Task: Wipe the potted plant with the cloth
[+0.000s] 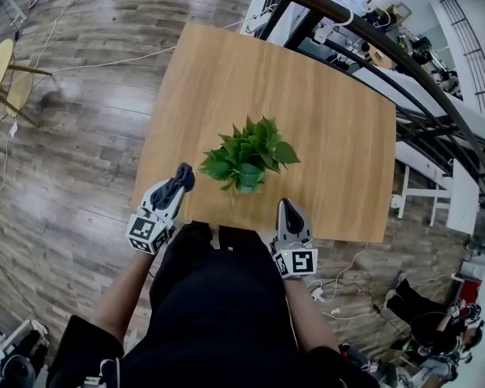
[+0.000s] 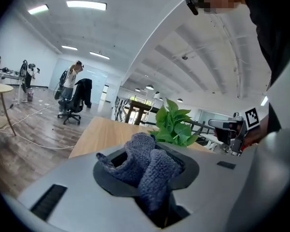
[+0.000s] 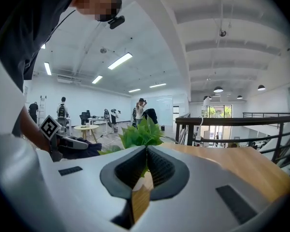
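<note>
One cloth (image 2: 146,164) in left jaws, plant (image 2: 174,125) beyond

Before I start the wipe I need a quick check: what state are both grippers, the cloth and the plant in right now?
left gripper: shut on the cloth.
cloth: bunched between the left jaws, clear of the plant.
right gripper: shut, nothing held.
plant: upright on the table, neither gripper touching it.
</note>
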A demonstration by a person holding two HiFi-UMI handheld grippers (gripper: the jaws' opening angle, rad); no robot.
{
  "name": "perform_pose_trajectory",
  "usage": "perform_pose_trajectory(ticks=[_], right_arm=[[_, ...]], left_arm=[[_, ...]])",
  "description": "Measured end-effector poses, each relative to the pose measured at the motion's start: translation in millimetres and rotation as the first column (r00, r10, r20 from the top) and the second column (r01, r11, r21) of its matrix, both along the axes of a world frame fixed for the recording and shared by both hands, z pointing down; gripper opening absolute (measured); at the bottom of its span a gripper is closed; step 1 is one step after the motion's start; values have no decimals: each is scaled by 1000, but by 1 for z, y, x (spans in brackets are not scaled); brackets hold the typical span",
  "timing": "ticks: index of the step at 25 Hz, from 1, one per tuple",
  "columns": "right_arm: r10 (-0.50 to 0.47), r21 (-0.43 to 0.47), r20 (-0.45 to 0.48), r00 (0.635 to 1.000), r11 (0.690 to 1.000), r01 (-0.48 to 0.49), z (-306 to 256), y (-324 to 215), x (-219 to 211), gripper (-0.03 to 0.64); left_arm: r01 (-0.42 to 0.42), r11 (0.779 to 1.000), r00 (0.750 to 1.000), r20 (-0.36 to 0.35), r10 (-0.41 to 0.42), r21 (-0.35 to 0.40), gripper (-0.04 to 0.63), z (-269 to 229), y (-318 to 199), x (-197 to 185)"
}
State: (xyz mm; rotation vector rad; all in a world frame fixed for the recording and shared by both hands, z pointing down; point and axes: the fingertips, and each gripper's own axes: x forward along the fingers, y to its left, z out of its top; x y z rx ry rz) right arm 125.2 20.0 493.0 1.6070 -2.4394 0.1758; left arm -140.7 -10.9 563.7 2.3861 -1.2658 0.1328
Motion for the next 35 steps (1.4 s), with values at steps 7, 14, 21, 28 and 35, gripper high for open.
perform_pose_trajectory(ticks=[7, 14, 21, 28, 35], right_arm=[[-152, -33, -36, 988, 988, 151, 32, -16, 9, 24], [-244, -123, -4, 970, 962, 242, 69, -25, 18, 174], [-305, -227, 76, 949, 922, 314, 126, -20, -14, 213], [-357, -277, 35, 934, 894, 352, 152, -43, -24, 232], [-549, -348, -107, 829, 802, 486, 174, -52, -47, 258]], left_arm=[[-7, 999, 1000, -10, 7, -52, 135, 40, -15, -2], [-26, 996, 999, -23, 24, -85, 135, 57, -24, 16], [-83, 989, 997, -5, 83, -125, 135, 87, -34, 32], [-142, 977, 990, -9, 143, -161, 135, 96, -48, 55], [-132, 977, 989, 39, 140, -165, 135, 112, -68, 61]])
